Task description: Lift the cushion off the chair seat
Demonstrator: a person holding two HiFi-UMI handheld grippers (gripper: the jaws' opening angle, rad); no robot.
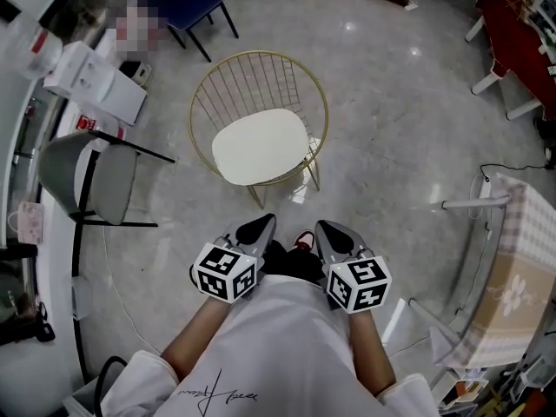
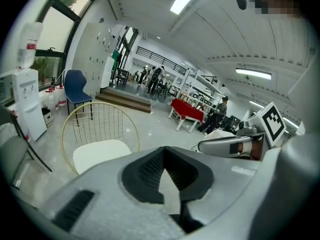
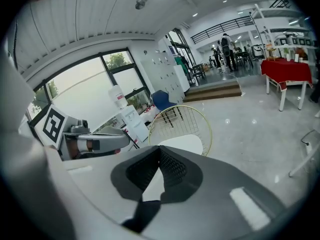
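cushion: white, flat, on wire chair; likely soft, light, floppy; best taken at opposite edges. left tongs, right tongs: clenched, empty, well short.

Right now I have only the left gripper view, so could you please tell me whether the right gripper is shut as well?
Observer: Yes. The right gripper view shows the right gripper with its jaws together and nothing between them.
Operator: Thank you. How do both grippers sit relative to the cushion?
Observer: From the head view, the left gripper and the right one are side by side, short of the chair. Neither touches the cushion.
Operator: Is there anything off to my right?
Observer: A table with a checked cloth stands there, apart from the chair.
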